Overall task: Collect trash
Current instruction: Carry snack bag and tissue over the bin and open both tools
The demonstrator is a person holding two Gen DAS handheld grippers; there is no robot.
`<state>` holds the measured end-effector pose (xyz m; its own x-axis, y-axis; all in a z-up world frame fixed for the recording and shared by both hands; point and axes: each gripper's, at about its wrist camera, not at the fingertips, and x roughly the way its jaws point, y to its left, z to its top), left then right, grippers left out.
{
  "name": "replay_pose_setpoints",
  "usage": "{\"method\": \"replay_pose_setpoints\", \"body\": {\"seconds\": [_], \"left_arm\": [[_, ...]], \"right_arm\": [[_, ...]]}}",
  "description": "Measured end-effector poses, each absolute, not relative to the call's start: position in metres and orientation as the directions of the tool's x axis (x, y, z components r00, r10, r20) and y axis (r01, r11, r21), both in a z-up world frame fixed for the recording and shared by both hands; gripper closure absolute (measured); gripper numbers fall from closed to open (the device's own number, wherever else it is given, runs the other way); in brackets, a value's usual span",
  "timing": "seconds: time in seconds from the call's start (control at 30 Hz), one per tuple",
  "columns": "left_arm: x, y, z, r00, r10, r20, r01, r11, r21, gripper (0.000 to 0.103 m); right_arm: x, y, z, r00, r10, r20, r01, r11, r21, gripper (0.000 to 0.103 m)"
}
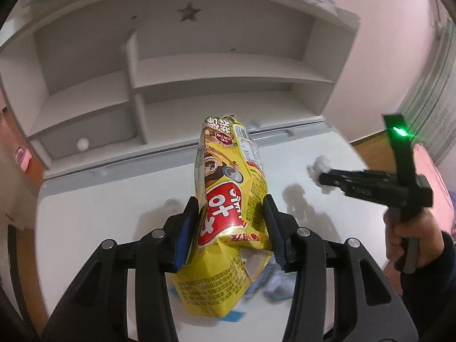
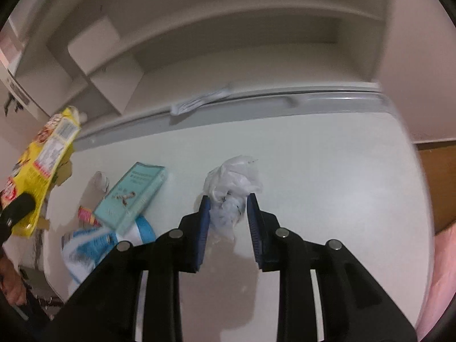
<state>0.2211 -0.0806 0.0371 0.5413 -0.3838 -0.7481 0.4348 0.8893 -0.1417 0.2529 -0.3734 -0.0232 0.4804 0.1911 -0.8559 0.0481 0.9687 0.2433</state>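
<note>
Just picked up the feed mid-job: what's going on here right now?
A person is clearing trash from a white desk with two handheld grippers. The left gripper is clamped on a yellow snack bag, lifted off the desk. The right gripper straddles a crumpled white wrapper. A teal box still lies there.
</note>
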Motion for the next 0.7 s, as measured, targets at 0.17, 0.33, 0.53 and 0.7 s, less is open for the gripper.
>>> {"method": "replay_pose_setpoints", "body": {"seconds": [0.17,0.33,0.53,0.7], "left_arm": [[0.194,-0.153,0.038,0.476,-0.486,-0.733,0.566,0.807,-0.168,0.057],[0.148,-0.26,0.022,0.342,-0.589,-0.732,0.727,0.66,-0.191,0.057],[0.073,-0.372,-0.005,0.14,-0.663,-0.735,0.868,0.439,-0.231,0.057],[0.007,-0.449,-0.044,-0.023,-0.667,-0.745,0.926,0.266,-0.266,0.057]], "right_arm": [[0.168,-0.446,-0.014,0.552,0.07,-0.831,0.185,0.961,0.205,0.079],[0.078,-0.521,-0.029,0.551,-0.03,-0.834,0.364,0.908,0.208,0.079],[-0.044,-0.603,-0.05,0.533,-0.147,-0.834,0.589,0.772,0.24,0.079],[-0.133,-0.65,-0.092,0.454,-0.214,-0.865,0.745,0.624,0.237,0.079]]}}
